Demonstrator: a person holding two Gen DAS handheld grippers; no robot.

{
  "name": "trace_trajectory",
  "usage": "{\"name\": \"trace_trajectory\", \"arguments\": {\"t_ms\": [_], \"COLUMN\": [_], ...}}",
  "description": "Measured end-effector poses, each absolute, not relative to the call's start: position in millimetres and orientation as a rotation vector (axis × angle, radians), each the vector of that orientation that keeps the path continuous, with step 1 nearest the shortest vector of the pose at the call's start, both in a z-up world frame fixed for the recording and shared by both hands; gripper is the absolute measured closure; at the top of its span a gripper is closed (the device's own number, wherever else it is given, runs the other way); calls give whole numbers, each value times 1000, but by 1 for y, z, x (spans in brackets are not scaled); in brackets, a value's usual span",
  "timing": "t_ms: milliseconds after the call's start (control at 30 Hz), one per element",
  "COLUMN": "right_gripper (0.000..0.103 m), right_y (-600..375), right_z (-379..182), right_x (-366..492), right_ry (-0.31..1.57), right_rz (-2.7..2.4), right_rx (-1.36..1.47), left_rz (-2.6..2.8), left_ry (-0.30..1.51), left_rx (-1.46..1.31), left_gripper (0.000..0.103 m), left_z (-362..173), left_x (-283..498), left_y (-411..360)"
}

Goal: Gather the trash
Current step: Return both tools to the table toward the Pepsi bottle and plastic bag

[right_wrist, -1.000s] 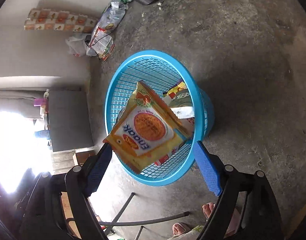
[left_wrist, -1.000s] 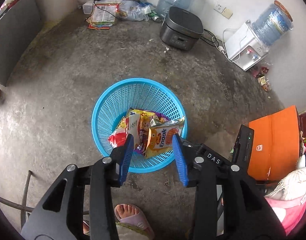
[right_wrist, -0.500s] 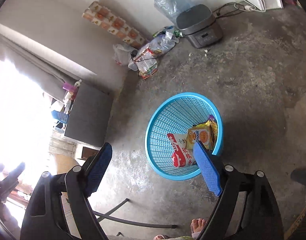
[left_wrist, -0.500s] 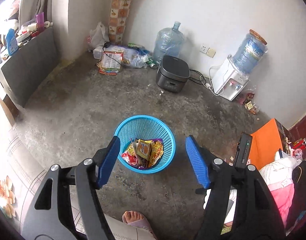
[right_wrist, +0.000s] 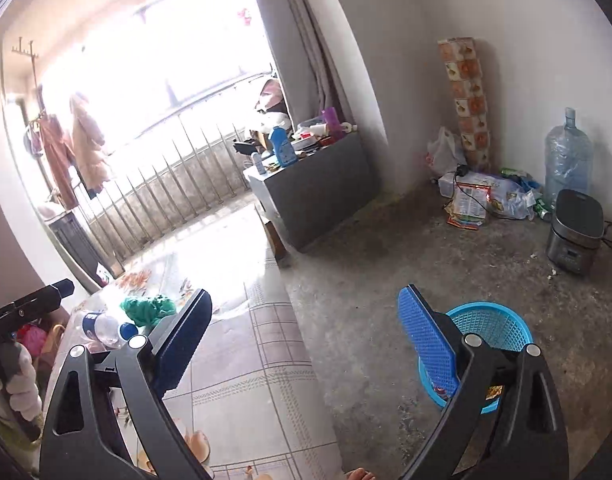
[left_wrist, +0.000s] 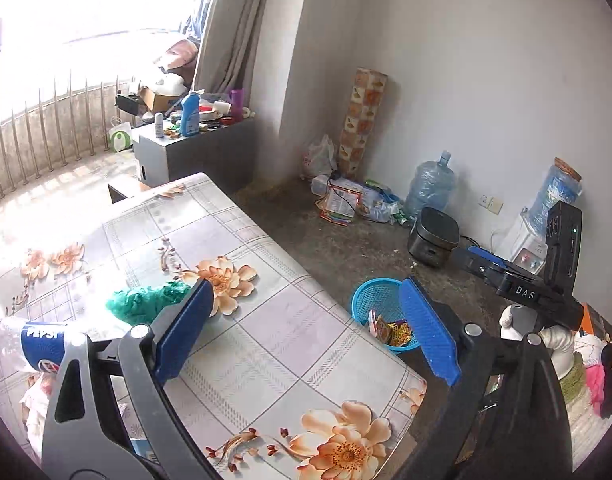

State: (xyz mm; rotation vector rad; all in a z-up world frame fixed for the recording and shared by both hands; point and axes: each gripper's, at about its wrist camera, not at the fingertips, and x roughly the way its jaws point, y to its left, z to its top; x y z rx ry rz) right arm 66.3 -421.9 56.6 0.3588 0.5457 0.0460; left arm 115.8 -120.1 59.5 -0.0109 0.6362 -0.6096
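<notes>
A blue mesh basket (left_wrist: 375,294) stands on the concrete floor beside the table, with several snack wrappers (left_wrist: 393,326) in it; it also shows in the right wrist view (right_wrist: 489,324). On the flowered table (left_wrist: 266,336) lie a crumpled green bag (left_wrist: 146,300) and a clear Pepsi bottle (left_wrist: 34,344); both show in the right wrist view, the green bag (right_wrist: 148,308) and the bottle (right_wrist: 100,326). My left gripper (left_wrist: 306,332) is open and empty above the table. My right gripper (right_wrist: 306,340) is open and empty over the table edge and floor.
A grey cooker (left_wrist: 433,236), water jugs (left_wrist: 429,184), a dispenser (left_wrist: 525,240) and a pile of bags (left_wrist: 345,200) line the far wall. A grey cabinet (left_wrist: 194,152) stands by the balcony railing. The other gripper's body (left_wrist: 517,280) shows at right.
Both grippers have lifted away from the basket and swung left, up over the table. The yellow snack packet that hung over the basket a second ago now lies inside it.
</notes>
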Motion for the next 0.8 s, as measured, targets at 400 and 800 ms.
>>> {"name": "trace_trajectory", "arguments": {"t_ms": [400,800], "right_gripper": [12,17], "right_y": [-254,-115], "right_z": [63,66], "right_x": [156,219], "right_ry": [793,949], "right_rz": [451,675], "right_rx": [319,156], "left_rz": [-329,-272], "left_ry": [639,767], "left_rx": [-190,-288], "left_gripper": [13,13], "left_z": [37,-10], "left_x": [88,72], "left_y": [56,131]}}
